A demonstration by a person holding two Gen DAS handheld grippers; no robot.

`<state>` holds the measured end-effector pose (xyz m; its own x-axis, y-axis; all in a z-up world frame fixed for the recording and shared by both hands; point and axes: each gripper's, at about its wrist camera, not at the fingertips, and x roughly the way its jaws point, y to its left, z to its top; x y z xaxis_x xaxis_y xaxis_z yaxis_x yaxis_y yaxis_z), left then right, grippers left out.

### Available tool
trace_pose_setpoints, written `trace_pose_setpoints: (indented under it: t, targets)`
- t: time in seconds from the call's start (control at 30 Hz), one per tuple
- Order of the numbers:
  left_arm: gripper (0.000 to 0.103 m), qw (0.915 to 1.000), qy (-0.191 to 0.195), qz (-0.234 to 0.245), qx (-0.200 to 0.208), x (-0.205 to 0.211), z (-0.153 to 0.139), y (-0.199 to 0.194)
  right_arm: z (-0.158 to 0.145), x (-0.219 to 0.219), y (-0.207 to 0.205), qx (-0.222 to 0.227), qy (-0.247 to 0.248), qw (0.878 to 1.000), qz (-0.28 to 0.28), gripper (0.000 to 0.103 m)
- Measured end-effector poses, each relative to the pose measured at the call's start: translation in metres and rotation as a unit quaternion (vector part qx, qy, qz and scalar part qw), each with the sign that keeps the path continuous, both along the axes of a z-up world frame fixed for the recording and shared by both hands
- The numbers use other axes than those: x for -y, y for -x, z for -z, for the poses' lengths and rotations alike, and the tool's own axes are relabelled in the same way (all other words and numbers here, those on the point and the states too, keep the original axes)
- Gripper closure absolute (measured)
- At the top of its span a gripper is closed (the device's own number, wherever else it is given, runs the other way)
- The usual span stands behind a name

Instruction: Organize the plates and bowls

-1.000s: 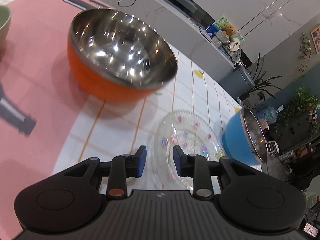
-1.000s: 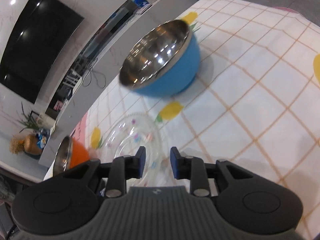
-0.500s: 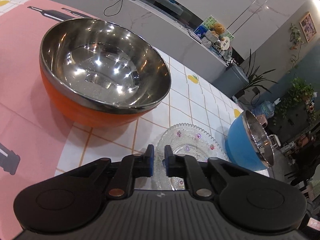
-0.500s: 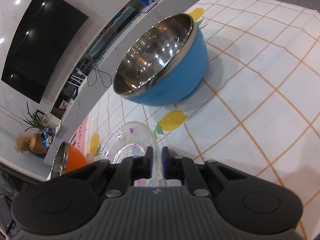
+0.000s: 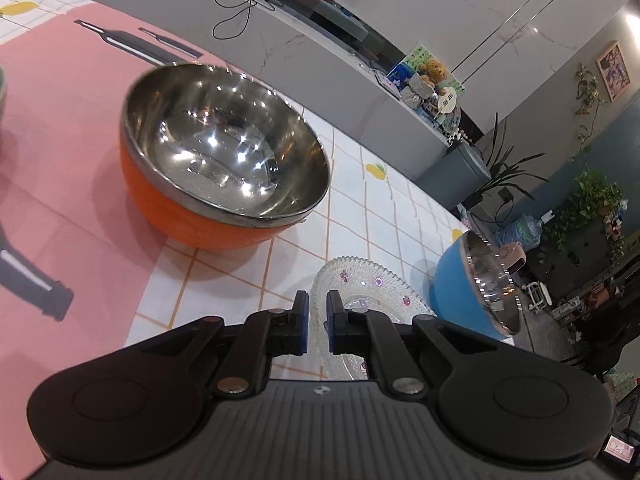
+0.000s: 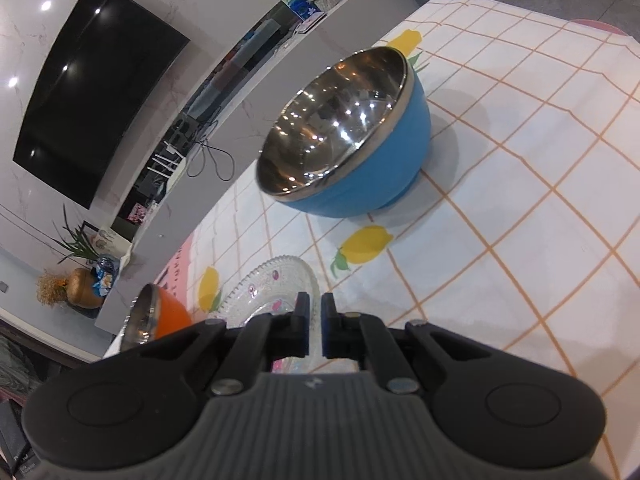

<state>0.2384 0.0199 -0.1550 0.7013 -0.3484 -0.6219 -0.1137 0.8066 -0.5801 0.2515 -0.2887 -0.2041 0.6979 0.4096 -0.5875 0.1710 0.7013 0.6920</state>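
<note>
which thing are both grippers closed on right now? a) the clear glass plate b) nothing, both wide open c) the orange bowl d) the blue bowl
a: in each wrist view the jaws of the left gripper and the right gripper are nearly together over opposite edges of the clear glass plate, while the orange bowl and the blue bowl sit apart from them on the tablecloth.

Black television (image 6: 92,92) on wall; perhaps toys (image 5: 430,80) shelved.

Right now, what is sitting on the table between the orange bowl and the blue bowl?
A clear glass plate lies between the orange bowl and the blue bowl, on the checked tablecloth; both wrist views show it.
</note>
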Motion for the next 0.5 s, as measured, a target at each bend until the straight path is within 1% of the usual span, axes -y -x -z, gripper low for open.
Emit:
trace_pose_setpoints:
  t: [0.2, 0.5]
  targets:
    - [0.094, 0.9999, 0.006, -0.002, 0.016, -0.009, -0.02, 0.029, -0.017, -0.002, 0.025, 0.013, -0.003, 1.0, -0.014, 0.1]
    - [0.094, 0.9995, 0.019, -0.01, 0.024, -0.033, -0.037, 0.09, -0.046, -0.015, 0.075, 0.029, 0.001, 0.998, -0.049, 0.1]
